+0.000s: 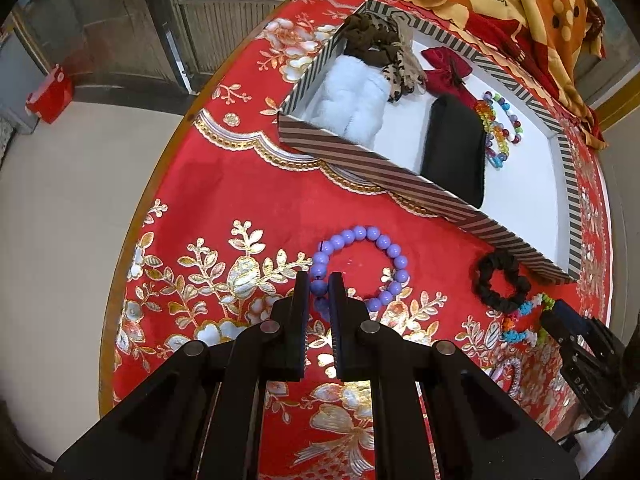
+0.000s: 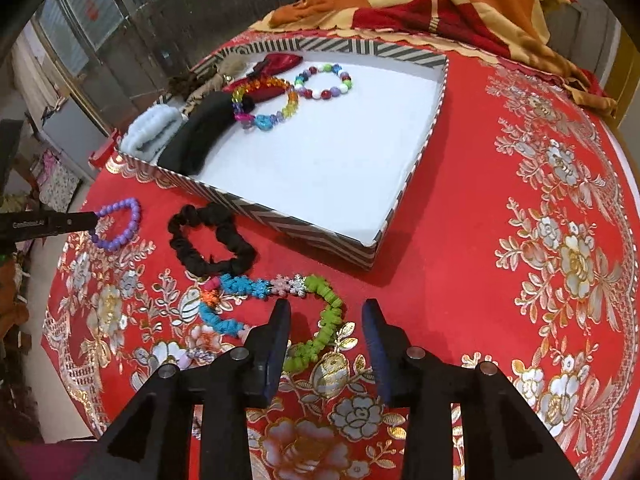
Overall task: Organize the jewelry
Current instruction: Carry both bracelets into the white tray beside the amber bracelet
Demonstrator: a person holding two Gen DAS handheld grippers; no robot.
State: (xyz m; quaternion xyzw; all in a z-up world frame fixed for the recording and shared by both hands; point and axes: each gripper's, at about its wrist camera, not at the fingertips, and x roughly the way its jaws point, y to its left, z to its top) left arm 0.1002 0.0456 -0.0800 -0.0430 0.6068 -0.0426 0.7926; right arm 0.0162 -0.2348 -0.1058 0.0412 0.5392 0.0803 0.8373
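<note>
My left gripper (image 1: 319, 280) pinches the purple bead bracelet (image 1: 362, 268) just off the red cloth, the striped box (image 1: 400, 178) ahead and right, while my right gripper (image 2: 326, 314) hangs spread over the green-and-blue scrunchie loop (image 2: 320, 320), its green arc between the jaws

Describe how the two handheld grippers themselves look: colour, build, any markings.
Both are matte black plastic. The left gripper has two flat fingers with ribbed inner pads on angular linkage arms joined by round silver pins. The right gripper has the same build, but its pads look dark blue. Seen from the other camera, each carries small pale lettering, too small to read.
</note>
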